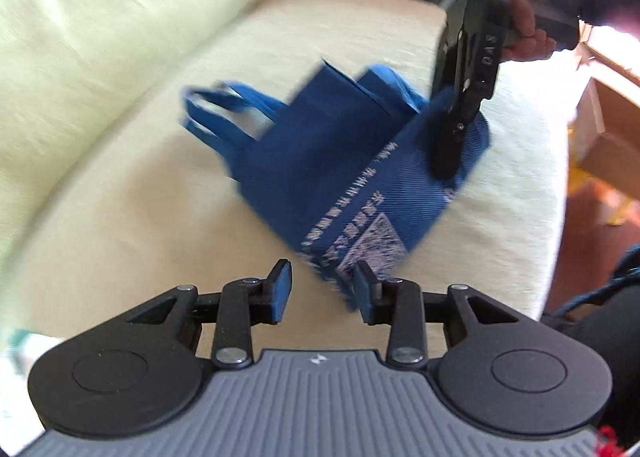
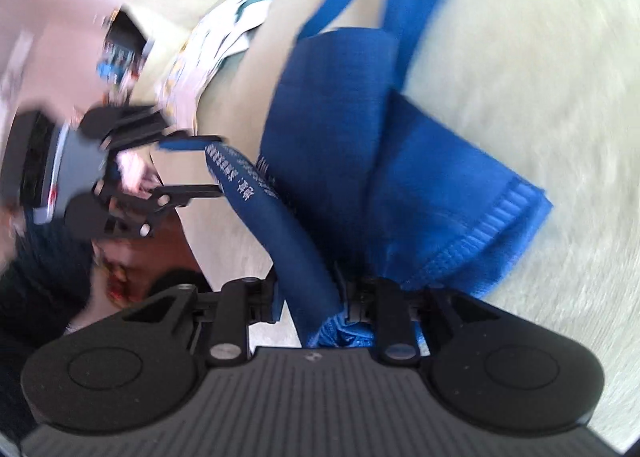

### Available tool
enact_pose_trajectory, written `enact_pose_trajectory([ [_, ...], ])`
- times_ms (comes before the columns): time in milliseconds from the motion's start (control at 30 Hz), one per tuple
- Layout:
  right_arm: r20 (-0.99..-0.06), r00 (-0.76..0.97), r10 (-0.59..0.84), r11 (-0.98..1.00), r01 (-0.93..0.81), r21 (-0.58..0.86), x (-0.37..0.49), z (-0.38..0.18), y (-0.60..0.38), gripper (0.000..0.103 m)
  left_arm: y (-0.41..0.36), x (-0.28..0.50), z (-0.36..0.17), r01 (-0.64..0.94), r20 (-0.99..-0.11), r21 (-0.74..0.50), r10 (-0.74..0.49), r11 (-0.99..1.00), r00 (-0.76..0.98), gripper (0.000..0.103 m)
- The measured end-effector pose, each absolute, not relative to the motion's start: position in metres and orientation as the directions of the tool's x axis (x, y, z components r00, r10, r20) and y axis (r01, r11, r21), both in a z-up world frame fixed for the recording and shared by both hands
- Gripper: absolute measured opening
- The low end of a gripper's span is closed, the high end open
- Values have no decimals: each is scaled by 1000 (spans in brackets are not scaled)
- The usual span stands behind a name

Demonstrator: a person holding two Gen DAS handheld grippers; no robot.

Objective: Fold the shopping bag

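Left wrist view shows the blue shopping bag (image 1: 340, 161) lying partly folded on the pale green sofa cushion (image 1: 120, 217), its handles (image 1: 216, 109) toward the backrest; the left gripper (image 1: 323, 289) hangs above the printed corner with its jaws apart and nothing between the pads. Right wrist view shows the right gripper (image 2: 310, 297) clamped on a bunched fold of the bag near its stitched hem (image 2: 480, 233); a hand (image 1: 524, 17) grasps that gripper's body.
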State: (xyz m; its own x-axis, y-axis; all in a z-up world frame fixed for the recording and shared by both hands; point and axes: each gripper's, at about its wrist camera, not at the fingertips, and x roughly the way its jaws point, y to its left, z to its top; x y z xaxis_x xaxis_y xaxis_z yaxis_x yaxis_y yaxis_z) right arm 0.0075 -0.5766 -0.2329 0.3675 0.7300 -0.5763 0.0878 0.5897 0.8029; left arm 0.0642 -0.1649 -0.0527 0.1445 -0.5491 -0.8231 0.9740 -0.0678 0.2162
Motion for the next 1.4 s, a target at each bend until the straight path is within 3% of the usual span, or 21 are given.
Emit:
enact_pose_trajectory([
  [167,-522,418,744,514,142,846,-1,-249,-579,18,-163,44,-46,965,-754,208,-654,-162,53,36],
  [367,-477,476,739,452,176,875,-9,-264,-576,13,-183,42,-85,971,-778,195,-625,-140,66,35],
  [467,-481,456,748,444,194,875,-7,-261,-576,12,-183,47,-86,984,-788,147,-613,-103,53,35],
  [633,-490,403,773,427,240,872,-9,-258,-586,12,-190,36,-86,973,-794,191,-604,-132,74,35],
  [733,-495,386,778,421,264,868,-4,-259,-585,12,-197,47,-95,992,-813,104,-580,-72,43,35],
  [900,-561,475,678,520,230,823,-15,-240,-568,19,-199,50,-98,997,-823,65,-567,-39,32,34],
  [1000,-658,630,412,719,219,660,-52,-202,-540,31,-197,49,-99,998,-817,53,-576,-17,33,34],
  [1067,-675,714,183,835,250,491,-78,-179,-517,34,-197,47,-99,998,-816,55,-577,-12,38,35],
  [1100,-662,748,49,883,277,379,-91,-167,-501,30,-197,46,-98,998,-817,58,-575,-12,41,35],
  [1133,-627,773,-101,927,302,223,-102,-159,-476,18,-198,45,-98,998,-820,60,-571,-10,44,35],
  [1167,-590,792,-158,950,285,127,-106,-158,-459,10,-199,44,-97,998,-822,61,-567,-5,47,35],
  [1300,-478,834,-275,959,200,-202,-100,-173,-389,4,-201,38,-96,997,-830,72,-553,22,72,34],
  [1400,-497,808,-316,942,204,-266,-92,-196,-383,4,-200,36,-97,996,-828,65,-554,52,83,34],
])
